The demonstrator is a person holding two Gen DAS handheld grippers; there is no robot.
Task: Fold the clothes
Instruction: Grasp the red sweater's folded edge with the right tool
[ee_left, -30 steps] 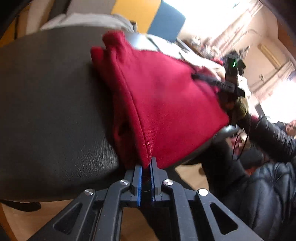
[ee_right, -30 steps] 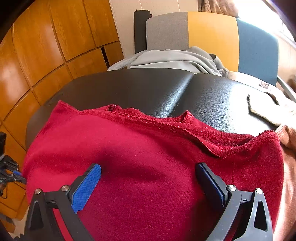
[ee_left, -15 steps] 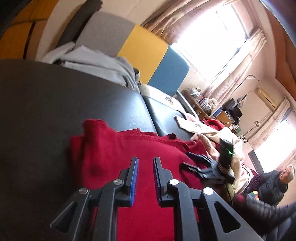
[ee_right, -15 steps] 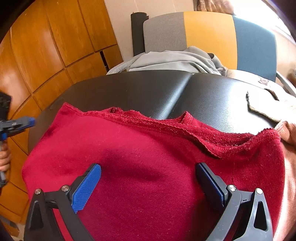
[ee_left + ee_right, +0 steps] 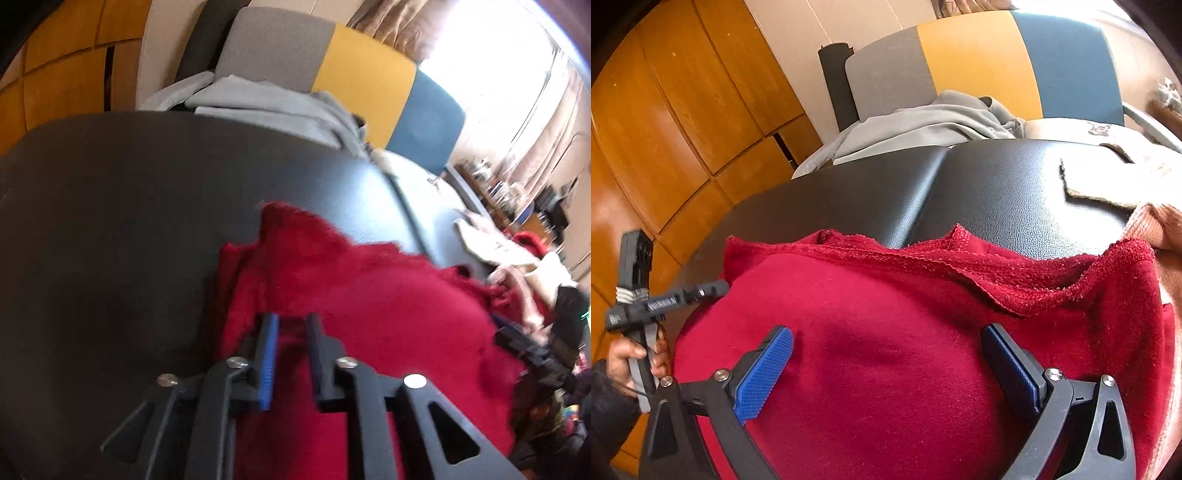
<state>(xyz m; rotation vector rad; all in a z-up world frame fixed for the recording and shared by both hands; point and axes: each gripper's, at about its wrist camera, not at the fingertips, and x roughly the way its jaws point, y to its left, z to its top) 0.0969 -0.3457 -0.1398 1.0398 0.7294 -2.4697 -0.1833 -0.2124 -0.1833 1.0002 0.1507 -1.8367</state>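
A: Red sweater (image 5: 923, 332) is on the black padded bench (image 5: 979, 184), near end, bunched against the pile of other clothes (image 5: 1152, 221) on its right. It's doubled over: one layer lies on another, raw seam edge showing along the far side.

B: Claws?

A: Your left gripper (image 5: 291, 332) is narrow, with a slim gap. Its jaws have just been opening, and nothing is pinched between them; the sweater's (image 5: 369, 295) left side lies under and past the tips. Your right gripper (image 5: 886, 354) is spread wide, hovering over the middle of the cloth, holding nothing. I can't tell if its pads touch the fabric.

B: Progress?

A: Call it partway. One fold looks in. The left edge is lumpy, with a ridge sticking up at the far-left corner, and the far hem is wavy, not square. You've still got to flatten it, probably fold again, then set it aside.

B: What else is left?

A: Grey garment (image 5: 923, 125) is heaped on the grey, yellow and blue chair (image 5: 979, 55) past the far end, unfolded. The beige and pink pieces on the right look unfolded too. So most of the pile is still to do, by my read.
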